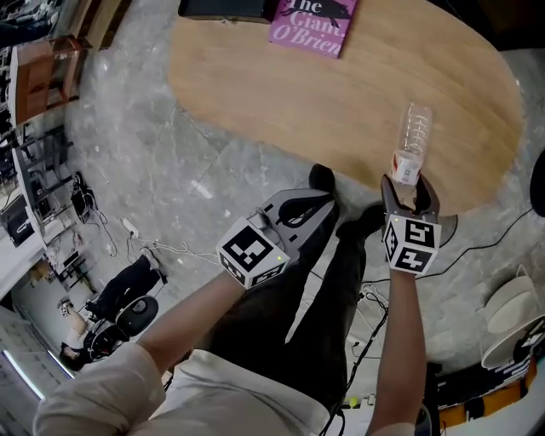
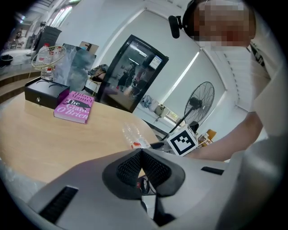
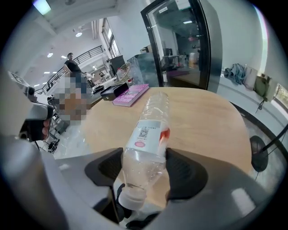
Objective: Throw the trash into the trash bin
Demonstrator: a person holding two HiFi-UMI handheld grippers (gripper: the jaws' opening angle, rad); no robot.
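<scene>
A clear, empty plastic bottle (image 1: 413, 136) with a white and red label is held in my right gripper (image 1: 410, 197), over the near edge of the oval wooden table (image 1: 341, 94). In the right gripper view the bottle (image 3: 150, 132) lies along the jaws, its white cap towards the camera, and both pads press on its shoulder. My left gripper (image 1: 300, 209) hangs to the left, off the table and above the person's dark trousers. Its pads meet with nothing between them (image 2: 141, 162). From there the bottle (image 2: 134, 134) shows beside the right gripper's marker cube (image 2: 183, 140).
A pink book (image 1: 312, 24) and a black box (image 1: 223, 8) lie at the table's far end. The grey floor around holds cables (image 1: 162, 251) and white bowl-like things (image 1: 511, 311) at the right. A standing fan (image 2: 198, 104) and a glass door (image 2: 130, 74) are beyond the table.
</scene>
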